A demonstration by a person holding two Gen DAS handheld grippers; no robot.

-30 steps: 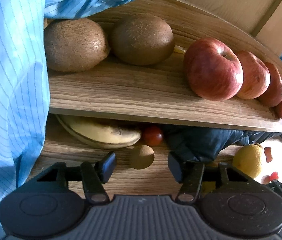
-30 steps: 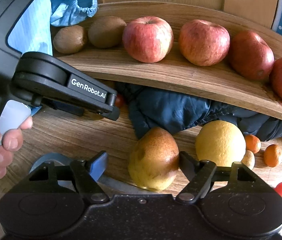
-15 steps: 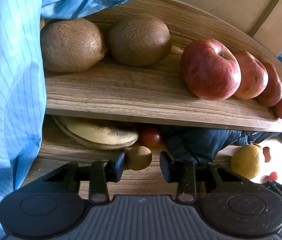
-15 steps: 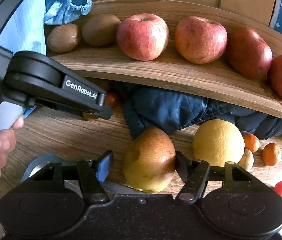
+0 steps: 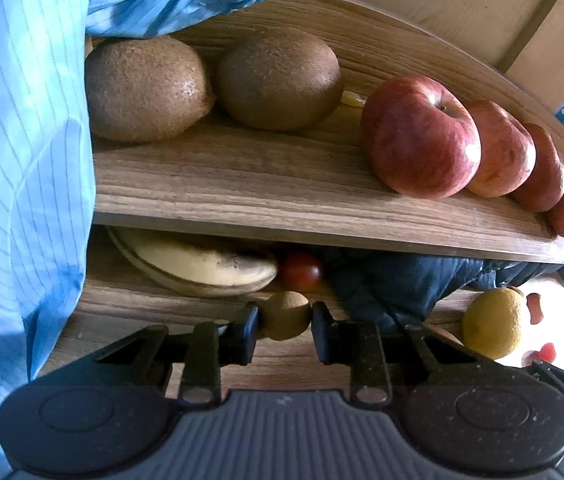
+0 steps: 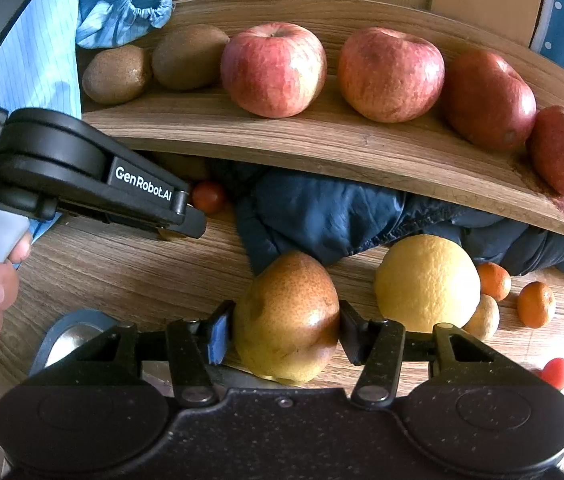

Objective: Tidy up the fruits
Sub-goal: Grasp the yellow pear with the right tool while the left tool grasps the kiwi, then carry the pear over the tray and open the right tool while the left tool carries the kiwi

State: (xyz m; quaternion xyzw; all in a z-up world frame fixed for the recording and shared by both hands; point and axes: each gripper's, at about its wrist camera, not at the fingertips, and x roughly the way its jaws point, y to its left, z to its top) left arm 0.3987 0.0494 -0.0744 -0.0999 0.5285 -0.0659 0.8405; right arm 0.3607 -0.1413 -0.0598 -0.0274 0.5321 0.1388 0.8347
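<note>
Both tools now tight on fruit: left tool (image 5: 285, 334), right tool (image 6: 285, 334).

Wood-grain shelf (image 5: 282, 184), matt. Kiwis (image 5: 146, 88) rough and fuzzy; apples (image 6: 274, 70) smooth, faintly glossy. Pear (image 6: 286, 316) speckled, shiny. Blue striped cloth sleeve (image 5: 22, 140); dark quilted fabric (image 6: 322, 216).

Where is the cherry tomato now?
In the left wrist view the cherry tomato lies under the wooden shelf, between the banana on its left and the dark blue cloth on its right.
</note>
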